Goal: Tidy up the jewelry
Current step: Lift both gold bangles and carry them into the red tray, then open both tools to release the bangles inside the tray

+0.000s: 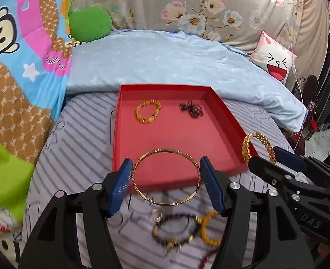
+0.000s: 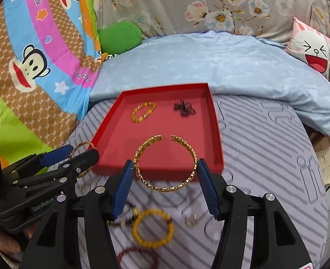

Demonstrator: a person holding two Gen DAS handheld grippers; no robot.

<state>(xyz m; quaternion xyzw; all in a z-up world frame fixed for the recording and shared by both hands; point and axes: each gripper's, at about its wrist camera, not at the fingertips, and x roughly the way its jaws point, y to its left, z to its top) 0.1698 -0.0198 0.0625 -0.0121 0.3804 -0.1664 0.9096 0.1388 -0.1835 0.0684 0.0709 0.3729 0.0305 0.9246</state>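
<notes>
Jewelry split: left gripper [image 1: 166, 178] pinched thin gold bangle [image 1: 165, 154], right gripper [image 2: 165, 185] pinched open gold cuff [image 2: 165, 163], both over red tray [image 1: 165, 132]

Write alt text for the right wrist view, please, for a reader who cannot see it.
The right tongs hold an open gold cuff bracelet above the near edge of a red tray on a striped bed. The tray holds a yellow bead bracelet and a dark chain.
</notes>
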